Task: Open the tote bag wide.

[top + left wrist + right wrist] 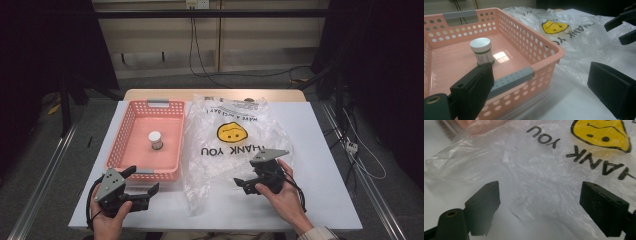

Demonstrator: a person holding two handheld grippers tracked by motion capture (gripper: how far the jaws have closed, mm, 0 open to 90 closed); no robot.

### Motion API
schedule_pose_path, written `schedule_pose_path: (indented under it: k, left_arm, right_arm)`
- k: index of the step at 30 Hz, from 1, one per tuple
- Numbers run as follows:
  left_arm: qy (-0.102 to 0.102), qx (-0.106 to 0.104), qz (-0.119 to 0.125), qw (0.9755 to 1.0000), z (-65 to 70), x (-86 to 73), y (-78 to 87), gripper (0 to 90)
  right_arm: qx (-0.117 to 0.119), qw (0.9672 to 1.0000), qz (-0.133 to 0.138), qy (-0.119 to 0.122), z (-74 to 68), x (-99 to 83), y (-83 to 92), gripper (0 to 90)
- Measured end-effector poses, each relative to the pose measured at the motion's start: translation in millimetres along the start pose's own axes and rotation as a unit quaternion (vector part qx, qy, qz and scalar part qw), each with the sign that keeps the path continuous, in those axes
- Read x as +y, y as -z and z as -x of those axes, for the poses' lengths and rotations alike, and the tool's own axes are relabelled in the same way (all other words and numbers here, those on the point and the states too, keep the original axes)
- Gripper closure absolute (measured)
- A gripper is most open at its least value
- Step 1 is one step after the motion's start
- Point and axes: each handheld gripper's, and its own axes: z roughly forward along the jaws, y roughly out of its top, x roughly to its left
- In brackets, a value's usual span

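White-topped table (320, 150) on grey floor (75, 165) — pale wall panels (160, 35), trailing cables (240, 75), dark surroundings.

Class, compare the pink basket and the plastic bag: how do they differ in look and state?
The basket is rigid, pink and perforated; the bag is thin, crinkled and see-through. The basket stands upright and holds a small bottle; the bag lies flat, printed with a yellow face. Both rest side by side on the white table.

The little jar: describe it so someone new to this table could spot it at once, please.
On the white table, left of the crinkled plastic bag with its yellow smiley, sits a pink perforated basket. Standing upright near the middle of its floor is the jar. It has a white lid and a green-edged label, and is the basket's sole content.
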Motion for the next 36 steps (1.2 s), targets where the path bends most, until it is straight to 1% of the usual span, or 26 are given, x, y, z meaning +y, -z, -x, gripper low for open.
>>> schedule_pose_path:
  k: [1, 2, 3, 5, 7, 10, 13, 14, 15, 16, 17, 18, 19, 20, 21, 22, 23, 25, 26, 28, 31, 32, 34, 36]
  left_arm:
    - [0.001, 0.001, 0.001, 1.0, -0.1, 0.1, 0.1, 6.5]
    - [0.001, 0.002, 0.002, 1.0, -0.4, 0.3, 0.0, 6.5]
    - [0.001, 0.001, 0.001, 1.0, -0.6, 0.4, -0.4, 6.4]
    - [0.0, 0.0, 0.0, 1.0, -0.6, 0.6, -1.0, 6.9]
    - [0.0, 0.0, -0.001, 1.0, -0.4, 0.6, -0.9, 7.0]
    - [0.001, -0.001, 0.0, 1.0, -1.2, 0.8, -0.4, 7.0]
    - [0.0, -0.001, -0.001, 1.0, -1.7, 0.9, -0.5, 7.0]
    - [0.0, -0.003, -0.002, 1.0, -1.3, 0.8, -0.9, 6.8]
    - [0.0, -0.003, -0.002, 1.0, -1.3, 0.8, -0.9, 6.9]
    - [-0.001, -0.003, -0.003, 1.0, -1.1, 0.7, -1.1, 6.9]
    - [-0.004, -0.004, -0.004, 1.0, -1.1, 0.7, -1.0, 6.8]
    - [-0.003, -0.004, -0.003, 1.0, -0.8, 0.6, -1.0, 6.8]
    - [-0.001, -0.005, 0.0, 1.0, -0.8, 0.6, -0.5, 6.8]
    - [0.0, -0.005, 0.0, 1.0, -1.1, 0.6, -0.4, 6.8]
    - [0.0, -0.005, 0.0, 1.0, -1.1, 0.6, -0.4, 6.7]
    - [-0.002, -0.005, -0.005, 1.0, -2.0, 0.6, -0.8, 6.7]
    - [-0.002, -0.005, -0.005, 1.0, -2.0, 0.6, -0.8, 6.7]
    - [-0.002, -0.005, -0.007, 1.0, -2.1, 0.4, -1.5, 6.7]
    - [-0.002, -0.004, -0.007, 1.0, -2.1, 0.4, -1.8, 6.7]
    - [0.0, -0.004, -0.008, 1.0, -1.6, 0.3, -2.5, 6.7]
    - [-0.001, -0.006, -0.01, 0.9999, -2.1, 0.4, -3.2, 6.6]
    - [-0.001, -0.006, -0.011, 0.9999, -2.2, 0.3, -3.2, 6.6]
    - [-0.002, -0.005, -0.013, 0.9999, -2.5, 0.1, -3.3, 6.5]
    - [-0.001, -0.006, -0.015, 0.9999, -2.3, -0.2, -3.7, 6.5]
  right_arm:
    - [0.004, 1.0, -0.008, 0.002, -0.4, 3.0, -3.4, 17.2]
    - [0.004, 1.0, -0.008, 0.002, -0.4, 3.0, -3.4, 17.2]
    - [0.022, 0.9994, -0.026, 0.0, 0.2, 7.4, -14.0, 17.2]
    - [0.024, 0.9993, -0.03, -0.005, 1.8, 8.0, -23.5, 18.2]
    - [0.021, 0.999, -0.04, -0.002, 2.3, 7.9, -32.4, 20.4]
    - [0.032, 0.9983, -0.047, 0.008, 0.1, 6.6, -37.4, 17.6]
    - [0.032, 0.9979, -0.055, 0.012, -1.6, 5.2, -38.9, 18.0]
    - [0.026, 0.9975, -0.064, 0.019, -2.2, 3.8, -41.5, 18.3]
    - [0.026, 0.9975, -0.064, 0.019, -2.2, 3.8, -41.5, 18.3]
    - [0.025, 0.997, -0.07, 0.021, -2.2, 3.2, -43.5, 18.0]
    - [0.022, 0.996, -0.082, 0.027, -2.1, 1.9, -47.5, 20.1]
    - [0.022, 0.9955, -0.087, 0.03, -2.2, 1.2, -48.8, 22.4]
    - [0.023, 0.9952, -0.089, 0.035, -2.5, 0.3, -50.0, 25.9]
    - [0.015, 0.995, -0.09, 0.042, -3.4, -0.2, -50.0, 28.7]
    - [0.012, 0.995, -0.091, 0.04, -3.5, -0.2, -49.4, 30.4]
    - [0.008, 0.9952, -0.09, 0.038, -2.8, -0.1, -48.9, 33.8]
    - [0.005, 0.9951, -0.092, 0.035, -2.4, 0.3, -48.2, 37.0]
    - [0.006, 0.9952, -0.092, 0.032, 0.1, 0.5, -47.6, 42.6]
    - [0.006, 0.9952, -0.092, 0.032, 0.1, 0.5, -47.6, 42.6]
    - [0.005, 0.9952, -0.093, 0.031, 2.6, 0.9, -46.7, 48.2]
    - [0.006, 0.9942, -0.104, 0.028, 5.1, 4.2, -46.4, 61.8]
    - [0.006, 0.9938, -0.107, 0.03, 5.8, 5.4, -46.7, 64.3]
    - [0.005, 0.9934, -0.11, 0.031, 6.3, 7.0, -47.1, 75.4]
    - [0.006, 0.994, -0.107, 0.024, 7.1, 6.4, -47.3, 77.9]
